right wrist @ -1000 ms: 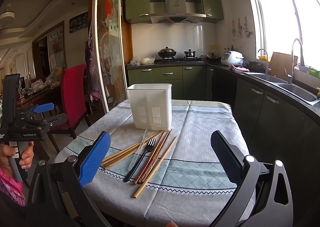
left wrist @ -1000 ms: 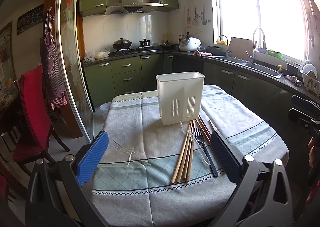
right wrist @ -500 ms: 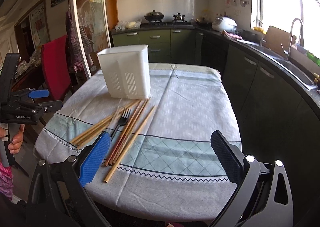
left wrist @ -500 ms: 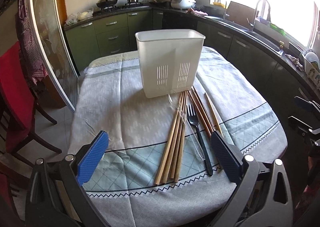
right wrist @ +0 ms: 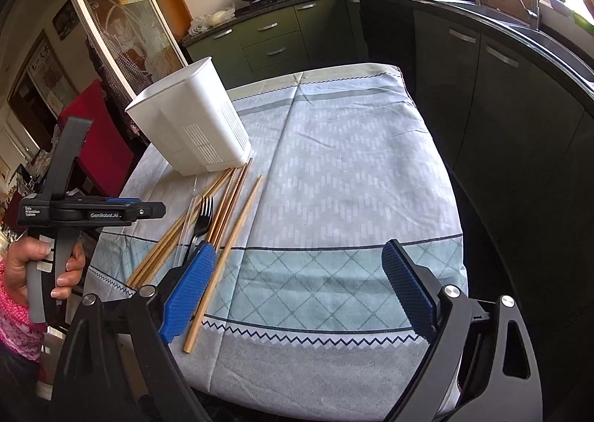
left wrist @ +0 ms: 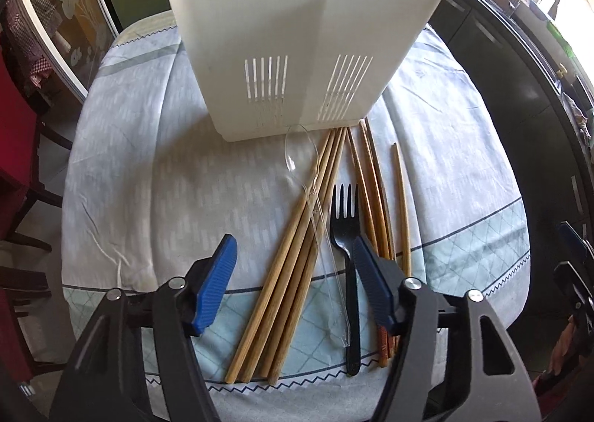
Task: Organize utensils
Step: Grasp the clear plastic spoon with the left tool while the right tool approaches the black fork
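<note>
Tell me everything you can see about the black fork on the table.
The black fork looks like plastic, with four tines and a slim handle. It lies flat on the tablecloth, tines toward the white holder, between two bunches of chopsticks. A clear spoon lies alongside it. No gripper holds it.

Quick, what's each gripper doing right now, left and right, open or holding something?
Left gripper: open, empty, above the light chopsticks.
Right gripper: open, empty, above the table's near edge.

You have one white caddy [left wrist: 297, 43], one black fork [left wrist: 347, 232], one clear spoon [left wrist: 300, 158], and about eight wooden chopsticks [left wrist: 297, 236] on your bench [left wrist: 148, 169].
</note>
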{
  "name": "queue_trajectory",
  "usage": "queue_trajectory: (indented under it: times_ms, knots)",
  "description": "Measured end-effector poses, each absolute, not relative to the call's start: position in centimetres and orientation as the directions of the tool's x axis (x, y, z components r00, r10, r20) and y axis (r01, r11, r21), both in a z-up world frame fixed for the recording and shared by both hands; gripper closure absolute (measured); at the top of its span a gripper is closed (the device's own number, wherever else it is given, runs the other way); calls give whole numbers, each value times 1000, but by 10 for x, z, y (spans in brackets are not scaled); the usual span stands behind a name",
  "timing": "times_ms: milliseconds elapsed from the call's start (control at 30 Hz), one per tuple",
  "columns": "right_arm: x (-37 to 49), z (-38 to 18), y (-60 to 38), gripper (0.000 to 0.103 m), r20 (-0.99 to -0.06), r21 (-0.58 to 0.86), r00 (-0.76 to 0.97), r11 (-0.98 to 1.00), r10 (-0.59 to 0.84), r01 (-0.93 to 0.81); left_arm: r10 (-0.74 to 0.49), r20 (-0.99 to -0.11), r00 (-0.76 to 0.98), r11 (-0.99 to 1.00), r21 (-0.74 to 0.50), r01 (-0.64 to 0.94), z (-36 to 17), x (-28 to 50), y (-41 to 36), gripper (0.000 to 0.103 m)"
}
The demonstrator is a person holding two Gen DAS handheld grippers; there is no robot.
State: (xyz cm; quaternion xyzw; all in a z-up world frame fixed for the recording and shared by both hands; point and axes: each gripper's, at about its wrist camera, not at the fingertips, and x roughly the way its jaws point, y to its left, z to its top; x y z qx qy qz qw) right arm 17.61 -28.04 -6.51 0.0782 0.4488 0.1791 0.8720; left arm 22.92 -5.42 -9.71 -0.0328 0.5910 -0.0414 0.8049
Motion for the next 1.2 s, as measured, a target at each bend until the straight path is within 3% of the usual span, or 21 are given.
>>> queue_trajectory:
  times_ms: [33, 167, 233, 300, 633, 867, 1200]
  knots:
    - [176, -65, -281, 13, -754, 298, 534, 923, 384, -244, -108, -950, 293, 994, -107, 19, -100, 235, -55, 42]
    - [172, -69, -282, 13, -754, 295, 530, 921, 388, -255, -107, -955, 276, 992, -120, -29, -112, 252, -54, 64]
    - [171, -71, -283, 13, -755, 297, 525, 919, 393, -260, -113, -958, 263, 991, -128, -40, -117, 259, -56, 68]
    - [171, -74, -285, 13, -756, 299, 523, 918, 395, -262, -111, -960, 255, 990, -128, -51, -122, 264, -56, 77]
    - [171, -79, -286, 13, -751, 310, 516, 910, 412, -274, -97, -968, 232, 993, -110, -43, -131, 282, -74, 80]
    - [168, -76, -282, 13, -748, 307, 517, 907, 416, -287, -85, -970, 226, 993, -100, -55, -138, 289, -81, 92]
    - [170, -76, -261, 12, -765, 325, 469, 893, 442, -311, -118, -951, 285, 990, -133, -34, -122, 275, -63, 95]
